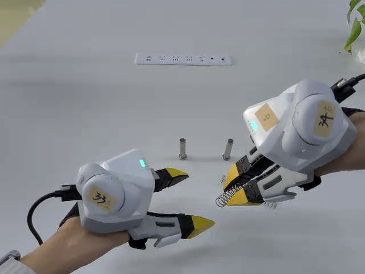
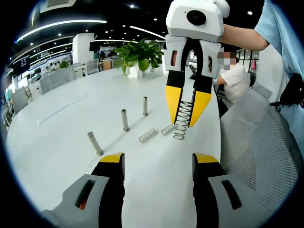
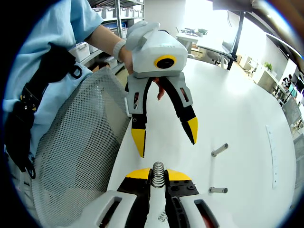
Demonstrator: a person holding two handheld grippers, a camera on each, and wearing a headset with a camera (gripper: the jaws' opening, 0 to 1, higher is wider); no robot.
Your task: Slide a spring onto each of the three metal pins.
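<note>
1. Your head view is evenly bright and sharp; the pins [image 1: 182,148] throw only faint, soft shadows on the white table [image 1: 85,114].
2. Ceiling light strips [image 2: 61,23] glare in your left gripper view.
3. Both gripper views bend strongly at the edges; backgrounds blur.

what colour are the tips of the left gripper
Yellow. The left gripper has yellow fingertips on black fingers, shown best in the head view.
</note>
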